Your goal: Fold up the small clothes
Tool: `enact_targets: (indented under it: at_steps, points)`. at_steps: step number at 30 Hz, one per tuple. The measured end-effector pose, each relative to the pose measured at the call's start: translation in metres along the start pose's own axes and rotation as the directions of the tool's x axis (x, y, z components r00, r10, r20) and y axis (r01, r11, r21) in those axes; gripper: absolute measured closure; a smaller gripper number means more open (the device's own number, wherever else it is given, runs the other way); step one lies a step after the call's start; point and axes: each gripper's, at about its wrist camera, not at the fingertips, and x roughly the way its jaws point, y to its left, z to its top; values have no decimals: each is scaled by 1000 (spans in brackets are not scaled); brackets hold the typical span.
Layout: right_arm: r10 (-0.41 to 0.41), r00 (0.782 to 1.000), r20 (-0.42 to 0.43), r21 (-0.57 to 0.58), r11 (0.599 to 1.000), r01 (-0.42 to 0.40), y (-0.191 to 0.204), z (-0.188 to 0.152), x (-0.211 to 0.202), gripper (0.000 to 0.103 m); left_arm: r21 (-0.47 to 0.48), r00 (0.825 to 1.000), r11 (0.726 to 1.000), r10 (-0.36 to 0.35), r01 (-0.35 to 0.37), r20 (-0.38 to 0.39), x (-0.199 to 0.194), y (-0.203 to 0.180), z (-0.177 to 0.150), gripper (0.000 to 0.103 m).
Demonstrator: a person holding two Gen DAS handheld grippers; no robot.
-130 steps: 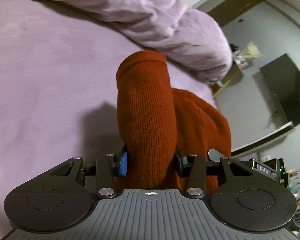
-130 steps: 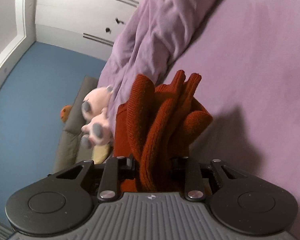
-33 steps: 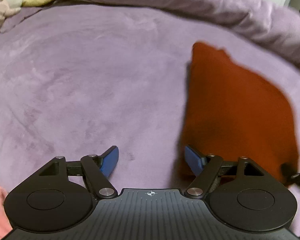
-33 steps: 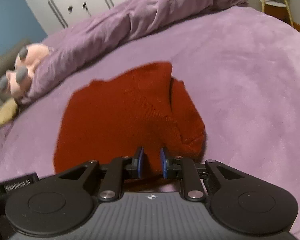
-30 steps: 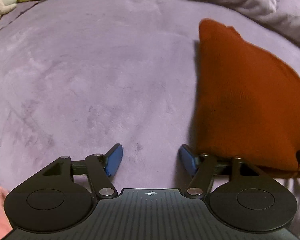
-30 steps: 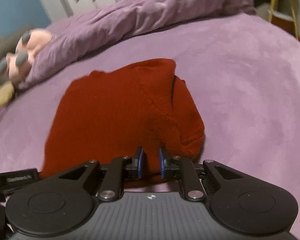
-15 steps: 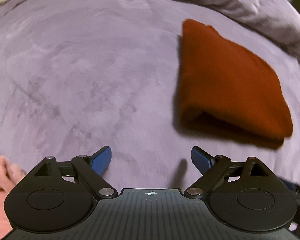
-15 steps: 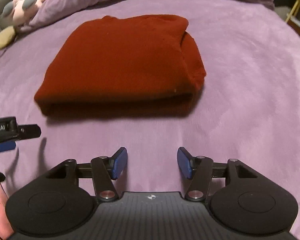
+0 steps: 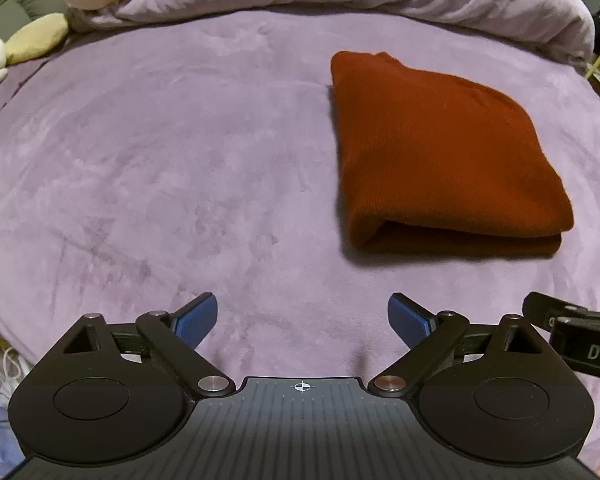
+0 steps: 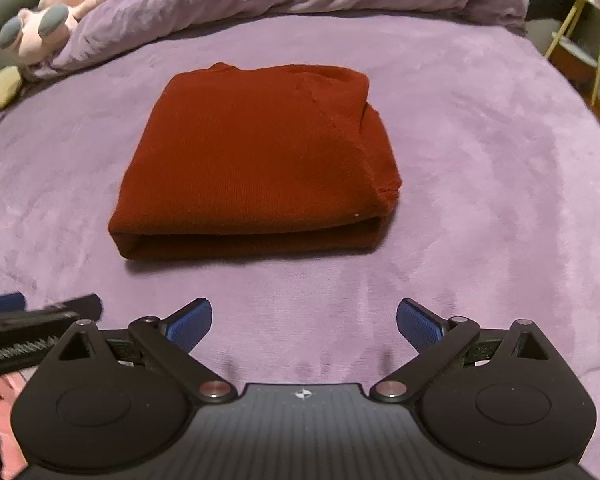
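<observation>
The folded red sweater (image 10: 256, 160) lies flat on the purple blanket (image 10: 480, 200); the left gripper (image 9: 302, 318) and right gripper (image 10: 304, 322) hover level just short of it, side by side, fingers spread wide, grasping nothing.

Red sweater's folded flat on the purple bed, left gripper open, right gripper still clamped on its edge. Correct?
Not quite. The right gripper is open, not clamped: the right wrist view shows its blue fingers spread wide over bare purple bed, short of the red sweater. The rest holds: sweater folded flat, left gripper open.
</observation>
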Motion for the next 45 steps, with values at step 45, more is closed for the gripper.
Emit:
enact_targets:
  at_steps: [45]
  points:
    - [-35,999,25,17,999,35,3,3,-10,4,17,1000,1000,5,-4,-17,-3,-7,-3,7]
